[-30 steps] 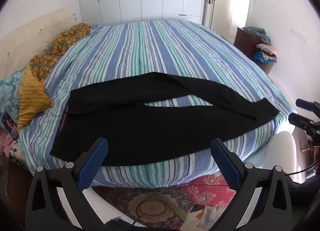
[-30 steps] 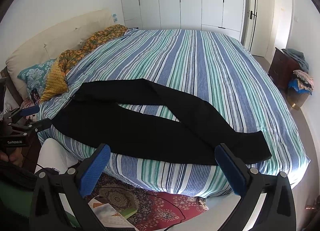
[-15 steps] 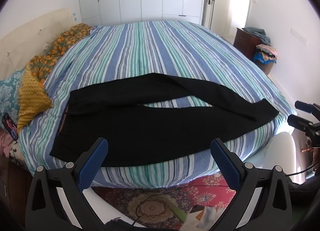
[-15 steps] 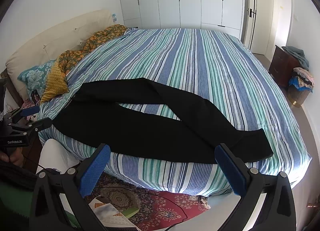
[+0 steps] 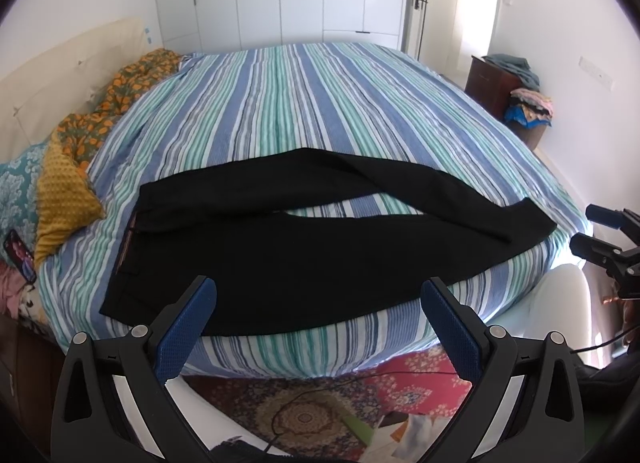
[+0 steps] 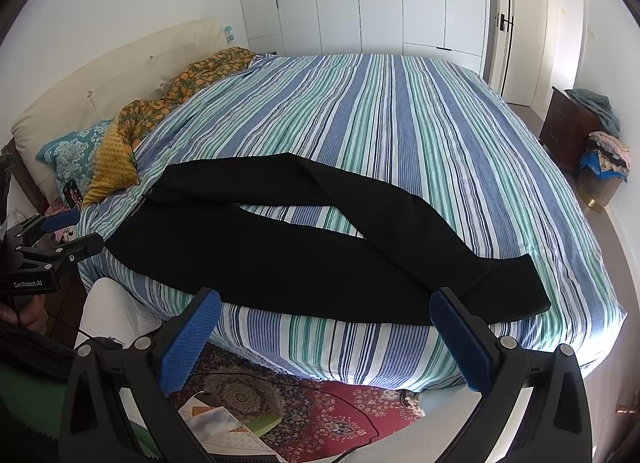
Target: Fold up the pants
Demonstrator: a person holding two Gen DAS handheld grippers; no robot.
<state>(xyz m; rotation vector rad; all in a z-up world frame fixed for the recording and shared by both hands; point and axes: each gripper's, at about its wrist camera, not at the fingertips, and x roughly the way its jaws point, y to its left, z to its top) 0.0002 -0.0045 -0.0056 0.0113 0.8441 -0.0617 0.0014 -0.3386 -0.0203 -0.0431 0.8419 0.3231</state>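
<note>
Black pants [image 5: 304, 255] [image 6: 304, 259] lie flat along the near edge of a striped bed [image 5: 312, 103] [image 6: 380, 123], waistband to the left, legs crossing toward the cuffs at the right. My left gripper [image 5: 318, 295] hangs open in front of the bed's edge, near the waist end, holding nothing. My right gripper [image 6: 324, 311] also stands open and empty, nearer the cuff end. Each gripper shows in the other's view: the right gripper [image 5: 600, 239] at the far right, the left gripper [image 6: 52, 239] at the far left.
Pillows and a patterned orange blanket [image 5: 80, 135] pile up at the headboard on the left, with a phone [image 5: 18, 255] beside them. A patterned rug [image 6: 312, 411] with papers and a cable covers the floor below. A dark cabinet with clothes [image 6: 584, 127] stands at the right wall.
Both grippers have drifted slightly forward toward the bed; the pants have not moved and both stay open.
</note>
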